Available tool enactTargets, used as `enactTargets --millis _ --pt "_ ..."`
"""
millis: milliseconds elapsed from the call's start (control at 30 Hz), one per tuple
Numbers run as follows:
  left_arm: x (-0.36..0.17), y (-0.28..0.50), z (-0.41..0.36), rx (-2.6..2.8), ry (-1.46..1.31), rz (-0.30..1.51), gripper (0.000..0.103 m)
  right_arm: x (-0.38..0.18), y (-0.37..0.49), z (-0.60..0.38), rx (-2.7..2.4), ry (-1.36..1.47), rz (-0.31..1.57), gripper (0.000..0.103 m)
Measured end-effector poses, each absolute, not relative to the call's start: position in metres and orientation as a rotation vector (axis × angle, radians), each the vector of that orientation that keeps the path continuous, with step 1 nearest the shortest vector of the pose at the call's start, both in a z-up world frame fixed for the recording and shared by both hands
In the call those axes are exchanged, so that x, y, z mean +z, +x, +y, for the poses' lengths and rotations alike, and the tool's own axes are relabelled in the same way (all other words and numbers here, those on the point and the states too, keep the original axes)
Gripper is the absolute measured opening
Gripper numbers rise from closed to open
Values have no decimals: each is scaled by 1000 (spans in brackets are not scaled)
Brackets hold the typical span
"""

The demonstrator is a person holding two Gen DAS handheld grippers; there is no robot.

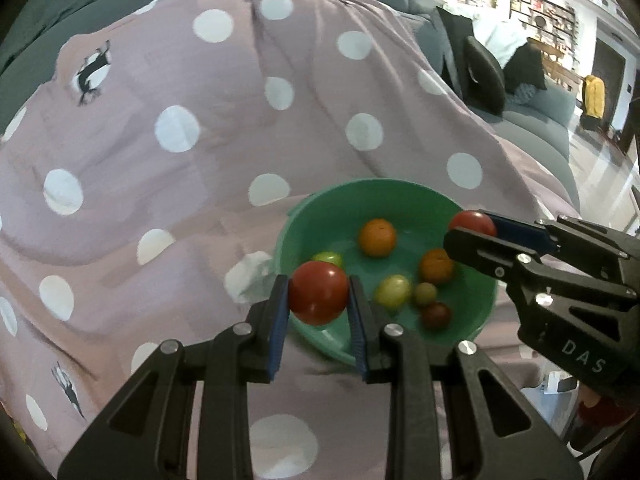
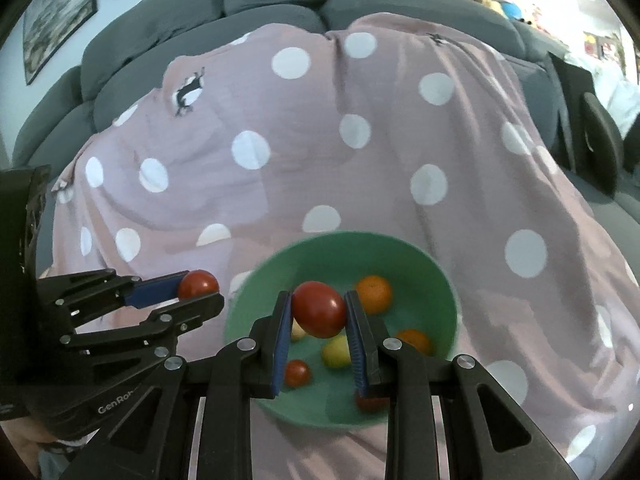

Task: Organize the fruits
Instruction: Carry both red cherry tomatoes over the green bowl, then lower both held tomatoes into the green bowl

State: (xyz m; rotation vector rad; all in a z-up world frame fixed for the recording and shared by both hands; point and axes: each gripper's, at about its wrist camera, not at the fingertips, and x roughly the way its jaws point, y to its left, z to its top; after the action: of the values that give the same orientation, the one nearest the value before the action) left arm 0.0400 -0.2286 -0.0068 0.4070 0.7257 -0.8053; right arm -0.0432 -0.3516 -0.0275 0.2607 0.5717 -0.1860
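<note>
Left gripper clamping a red tomato between its blue pads, hanging just over the near-left rim of the green bowl; seen from the right wrist camera, same gripper sitting just left of the bowl with its tomato at the fingertips. Right gripper pinching a second, larger red tomato, hovering above the bowl's interior; from the left wrist camera, reaching in from the right over the bowl's far-right rim with that tomato partly hidden behind one finger. Lying inside the bowl: two orange fruits, a yellow-green one, a smaller green one, a small dark red one, and another green one peeking out behind the left gripper's tomato. Bowl resting on a pink blanket with white polka dots draped across a grey sofa.
</note>
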Motion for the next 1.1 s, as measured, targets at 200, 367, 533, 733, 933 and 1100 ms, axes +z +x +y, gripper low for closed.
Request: enactTargets --millis 200,367,533,733,933,1100 --pt "-8 32 -242 -817 433 722 28 -34 -53 -361 -205 271 570 27" --pt "-10 30 -248 -808 450 721 28 -38 -55 -366 -205 276 576 28" --pt "-13 28 -253 -796 468 722 28 -41 -54 -367 -204 275 587 27" --pt "-19 30 -260 -788 492 728 28 -45 -51 -371 -207 273 596 27" --pt "-25 32 -266 -784 509 738 28 -49 -48 -374 -213 272 607 27" --pt "-32 36 -270 -781 521 753 28 -53 -45 -375 -220 273 624 27"
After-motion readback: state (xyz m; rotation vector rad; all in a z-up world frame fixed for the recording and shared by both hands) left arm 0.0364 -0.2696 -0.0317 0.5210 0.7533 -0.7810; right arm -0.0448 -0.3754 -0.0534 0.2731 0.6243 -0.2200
